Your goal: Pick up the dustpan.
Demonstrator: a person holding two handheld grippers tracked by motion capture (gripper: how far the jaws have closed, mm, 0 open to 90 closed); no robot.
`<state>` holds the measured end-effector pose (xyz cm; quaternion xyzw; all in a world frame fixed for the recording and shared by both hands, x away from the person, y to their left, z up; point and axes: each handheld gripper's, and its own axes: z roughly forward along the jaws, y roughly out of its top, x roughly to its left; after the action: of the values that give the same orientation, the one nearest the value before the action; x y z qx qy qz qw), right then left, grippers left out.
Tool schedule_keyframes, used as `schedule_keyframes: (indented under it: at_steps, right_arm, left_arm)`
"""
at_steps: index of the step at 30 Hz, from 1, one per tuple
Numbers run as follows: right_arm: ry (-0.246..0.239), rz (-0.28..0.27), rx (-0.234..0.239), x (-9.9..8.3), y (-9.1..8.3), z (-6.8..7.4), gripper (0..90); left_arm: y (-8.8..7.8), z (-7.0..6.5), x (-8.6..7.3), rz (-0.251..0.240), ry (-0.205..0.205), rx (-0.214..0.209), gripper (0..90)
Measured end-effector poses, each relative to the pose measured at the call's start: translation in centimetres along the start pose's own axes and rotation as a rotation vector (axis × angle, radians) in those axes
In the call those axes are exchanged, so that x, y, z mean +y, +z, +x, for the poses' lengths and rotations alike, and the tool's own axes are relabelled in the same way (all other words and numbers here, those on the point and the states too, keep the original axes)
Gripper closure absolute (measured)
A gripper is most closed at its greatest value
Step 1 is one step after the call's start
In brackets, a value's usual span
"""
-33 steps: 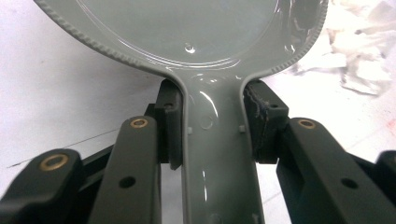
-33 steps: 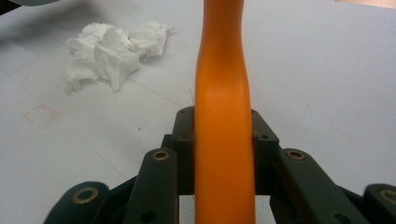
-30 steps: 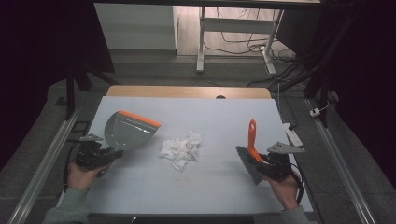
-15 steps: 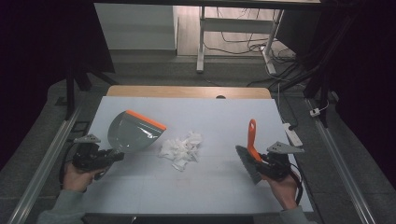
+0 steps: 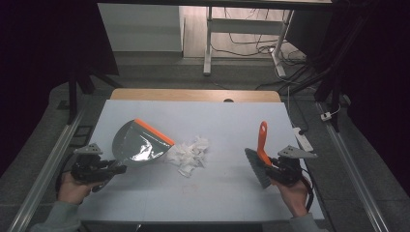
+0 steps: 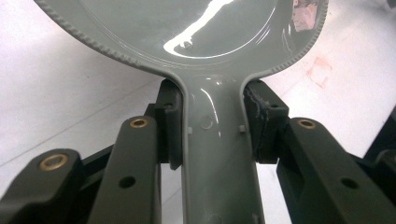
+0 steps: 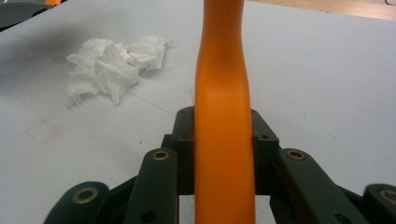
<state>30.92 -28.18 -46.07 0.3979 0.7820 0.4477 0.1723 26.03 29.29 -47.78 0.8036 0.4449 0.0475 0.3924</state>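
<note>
— Changed? Grey plastic dustpan with orange lip (image 5: 140,142), clamped by its handle in left gripper (image 5: 112,170), now nudged rightward against crumpled white tissue scraps (image 5: 189,153) mid-tabletop (image 5: 232,121).

— Meaning? Probably ready for sweeping; right gripper (image 5: 270,166), at four o'clock, pinching orange-handled brush (image 5: 261,152).

We see a table (image 5: 232,121) covered by a pale grey-white sheet, with a strip of bare light wood along its far edge. Near the middle of the sheet lies a loose heap of crumpled white tissue paper (image 5: 189,153), and the orange-edged front lip of a grey plastic dustpan (image 5: 140,142) sits just beside the heap on its left. A faint reddish smudge (image 5: 191,187) marks the sheet on the near side of the paper.
</note>
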Motion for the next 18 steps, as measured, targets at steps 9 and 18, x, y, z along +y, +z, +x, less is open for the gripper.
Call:
schedule_keyframes:
  at_steps: [9,18]
  right_arm:
    - [0.002,-0.015,0.005,0.3,0.0,0.0,69.8]
    - [-0.011,-0.045,0.025,2.6,1.4,-0.1,69.8]
  left_arm:
    - [-0.3,-0.3,-0.5,0.025,0.038,-0.027,62.1]
    - [0.0,-1.3,-1.1,0.055,0.065,-0.040,62.1]
